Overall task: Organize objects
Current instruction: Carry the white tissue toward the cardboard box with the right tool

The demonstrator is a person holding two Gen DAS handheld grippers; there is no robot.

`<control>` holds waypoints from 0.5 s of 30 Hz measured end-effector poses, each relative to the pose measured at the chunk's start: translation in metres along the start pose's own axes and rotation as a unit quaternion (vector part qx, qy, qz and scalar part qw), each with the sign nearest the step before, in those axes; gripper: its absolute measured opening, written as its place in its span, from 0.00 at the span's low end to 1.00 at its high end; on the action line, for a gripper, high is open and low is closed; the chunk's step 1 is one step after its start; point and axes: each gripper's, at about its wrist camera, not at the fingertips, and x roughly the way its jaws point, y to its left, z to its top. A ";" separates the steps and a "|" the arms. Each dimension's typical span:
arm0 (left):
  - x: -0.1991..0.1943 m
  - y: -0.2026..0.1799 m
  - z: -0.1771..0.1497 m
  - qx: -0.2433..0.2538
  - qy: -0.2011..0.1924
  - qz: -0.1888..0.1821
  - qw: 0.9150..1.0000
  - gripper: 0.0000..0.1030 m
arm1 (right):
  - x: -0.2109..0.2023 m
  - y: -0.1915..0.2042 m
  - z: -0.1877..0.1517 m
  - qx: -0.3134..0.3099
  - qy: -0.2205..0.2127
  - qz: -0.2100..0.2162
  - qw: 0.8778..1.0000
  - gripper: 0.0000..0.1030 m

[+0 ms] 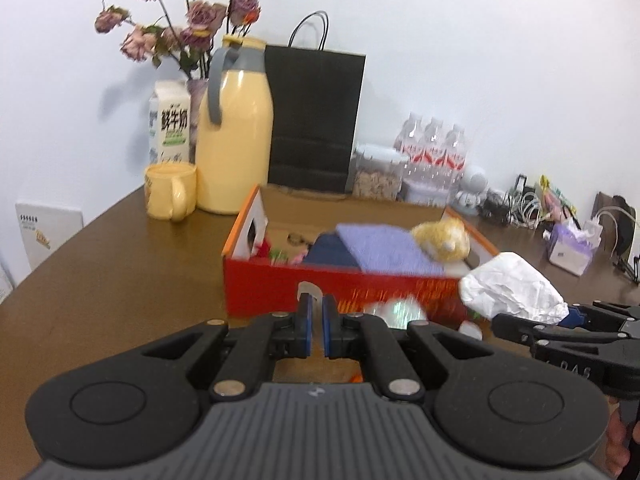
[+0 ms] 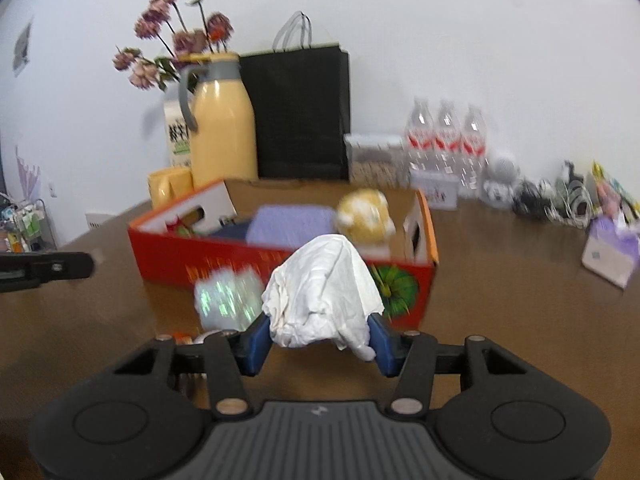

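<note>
Clamping a crumpled white cloth (image 2: 320, 296) between its blue pads, the right gripper (image 2: 318, 342) is carrying it just short of the red box (image 2: 168, 256), presumably for stowing. Beside it, the left gripper (image 1: 318, 326) is hovering, fingers narrowed and empty. A shiny wrapper (image 2: 226, 294) is lying between; plush toy (image 2: 366, 216) and folded purple cloth (image 2: 290, 226) are crowding the box.

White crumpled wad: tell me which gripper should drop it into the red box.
Right. The right gripper already holds the white wad in front of the red box; the left gripper has its jaws nearly closed, empty.
</note>
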 end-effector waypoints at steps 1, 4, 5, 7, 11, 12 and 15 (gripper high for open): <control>0.004 -0.002 0.006 0.000 -0.005 -0.002 1.000 0.06 | 0.002 0.002 0.007 -0.004 -0.007 0.003 1.000 0.49; 0.016 -0.006 0.021 0.001 -0.019 -0.004 1.000 0.06 | 0.010 0.009 0.026 -0.011 -0.024 0.015 1.000 0.49; 0.020 -0.007 0.025 0.001 -0.023 -0.005 1.000 0.06 | 0.014 0.011 0.032 -0.012 -0.028 0.019 0.999 0.49; 0.032 -0.009 0.035 -0.002 -0.029 -0.004 1.000 0.06 | 0.025 0.014 0.045 -0.013 -0.036 0.026 0.999 0.49; 0.063 -0.012 0.052 -0.009 -0.034 -0.005 0.999 0.06 | 0.057 0.019 0.069 -0.009 -0.043 0.037 0.998 0.49; 0.072 -0.012 0.056 -0.010 -0.036 -0.006 0.999 0.06 | 0.067 0.020 0.075 -0.008 -0.044 0.039 0.998 0.49; 0.101 -0.009 0.068 -0.020 -0.047 -0.008 0.999 0.06 | 0.098 0.020 0.086 -0.002 -0.044 0.041 0.998 0.49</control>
